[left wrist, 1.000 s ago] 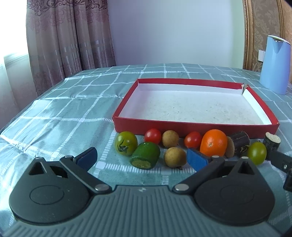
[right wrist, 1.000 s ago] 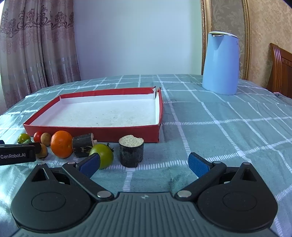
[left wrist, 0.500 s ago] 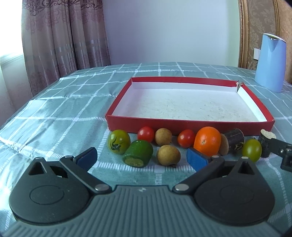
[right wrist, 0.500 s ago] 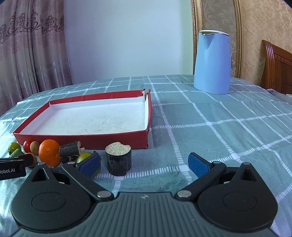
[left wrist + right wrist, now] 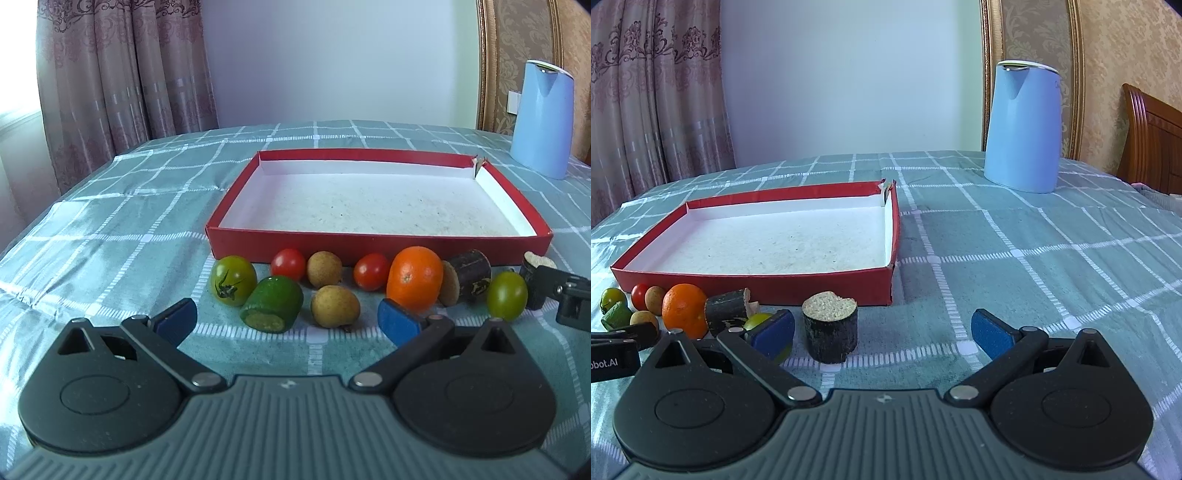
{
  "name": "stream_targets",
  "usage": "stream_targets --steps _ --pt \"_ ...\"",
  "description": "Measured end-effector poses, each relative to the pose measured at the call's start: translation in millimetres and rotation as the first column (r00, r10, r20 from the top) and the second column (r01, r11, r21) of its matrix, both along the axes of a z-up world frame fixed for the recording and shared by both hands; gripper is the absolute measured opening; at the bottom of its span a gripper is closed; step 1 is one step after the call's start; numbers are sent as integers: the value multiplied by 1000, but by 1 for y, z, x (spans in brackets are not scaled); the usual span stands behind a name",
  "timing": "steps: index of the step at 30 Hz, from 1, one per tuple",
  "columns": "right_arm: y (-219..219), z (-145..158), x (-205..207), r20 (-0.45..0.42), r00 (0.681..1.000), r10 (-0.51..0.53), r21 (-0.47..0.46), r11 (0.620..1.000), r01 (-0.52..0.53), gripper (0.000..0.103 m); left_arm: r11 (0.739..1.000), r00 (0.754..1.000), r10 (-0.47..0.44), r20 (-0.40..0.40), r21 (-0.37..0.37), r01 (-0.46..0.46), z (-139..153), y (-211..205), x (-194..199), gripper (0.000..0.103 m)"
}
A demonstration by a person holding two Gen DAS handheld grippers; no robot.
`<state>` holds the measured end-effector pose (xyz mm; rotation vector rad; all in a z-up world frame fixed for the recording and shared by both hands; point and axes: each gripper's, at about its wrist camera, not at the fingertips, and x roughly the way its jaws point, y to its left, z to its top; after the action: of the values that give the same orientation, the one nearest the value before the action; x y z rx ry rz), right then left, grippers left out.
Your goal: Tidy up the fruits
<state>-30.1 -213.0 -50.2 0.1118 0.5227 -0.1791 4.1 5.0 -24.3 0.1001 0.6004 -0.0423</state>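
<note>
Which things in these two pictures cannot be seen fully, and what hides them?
- Green tomato, right wrist view: mostly hidden behind the right gripper's left finger.
- Upright sugarcane piece, left wrist view: partly covered by the right gripper's black body.
- Second red cherry tomato: hidden in the right wrist view behind the orange.
- Left gripper: cut off by the left edge in the right wrist view.
</note>
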Motion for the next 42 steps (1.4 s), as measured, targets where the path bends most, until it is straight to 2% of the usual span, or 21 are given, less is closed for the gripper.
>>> stream_targets --steps 19,27,42 --pt "1 -1 2 -8 1000 4 0 1000 -4 100 1000 1000 -4 -6 -1 4 -4 1 2 103" --pt "0 -4 7 -23 1000 8 17 1000 -8 100 1000 999 -7 -36 -23 6 -12 4 8 103" --pt "-2 -3 5 -13 1000 2 30 1000 -2 100 999 999 -18 -32 -31 17 -13 4 7 103"
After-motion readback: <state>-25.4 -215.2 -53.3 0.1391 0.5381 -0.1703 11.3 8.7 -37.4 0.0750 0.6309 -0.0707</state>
